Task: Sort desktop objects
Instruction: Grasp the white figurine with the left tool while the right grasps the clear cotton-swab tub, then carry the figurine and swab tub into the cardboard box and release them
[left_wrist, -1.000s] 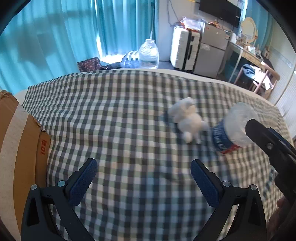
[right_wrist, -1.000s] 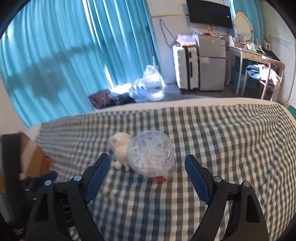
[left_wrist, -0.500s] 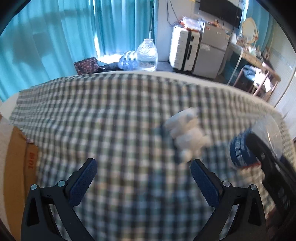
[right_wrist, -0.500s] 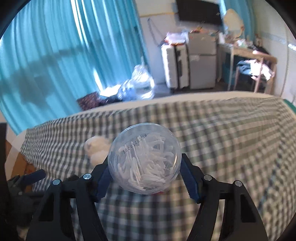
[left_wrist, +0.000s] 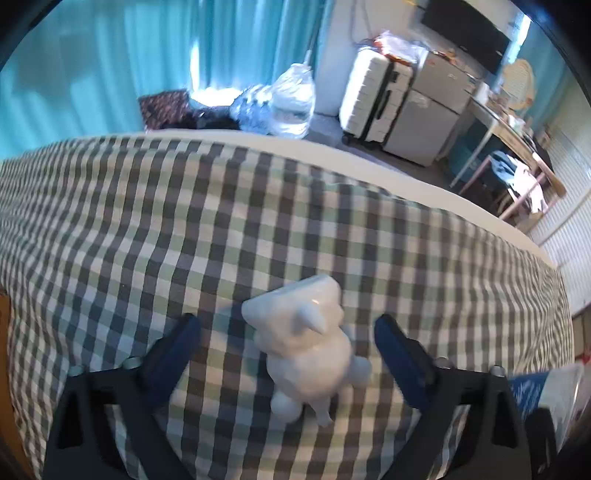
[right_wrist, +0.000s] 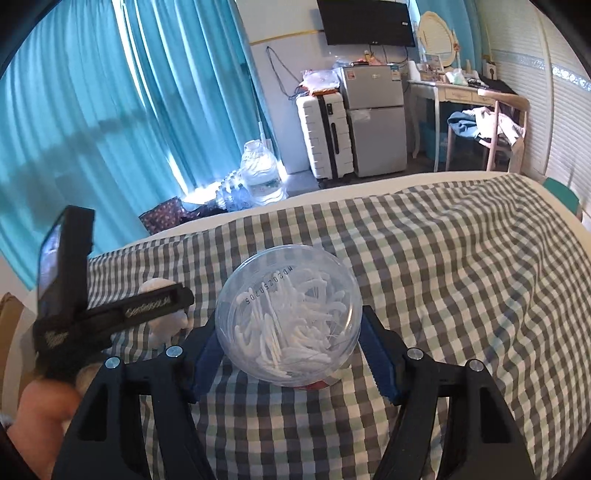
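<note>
Left wrist view: the left claw (left_wrist: 288, 345) hangs released above a bed covered in a green, grey and white checked sheet (left_wrist: 147, 229). A white ceramic animal figurine (left_wrist: 306, 347) lies on the sheet between the two blue-padded fingers (left_wrist: 181, 341), touching neither. At the lower right edge, part of a jar with a blue label (left_wrist: 532, 387) shows. Beyond the bed are teal curtains (left_wrist: 92, 66), a large water jug (left_wrist: 293, 101) and a white suitcase (left_wrist: 373, 99).

Right wrist view: the right claw (right_wrist: 290, 349) is clenched on a clear round jar of white floss picks (right_wrist: 288, 319), its blue pads pressing both sides, the jar's base facing the camera. To the left, the black left claw (right_wrist: 110, 314) reaches over the white figurine (right_wrist: 166, 317), which it partly hides. A silver mini fridge (right_wrist: 373, 118) stands behind
</note>
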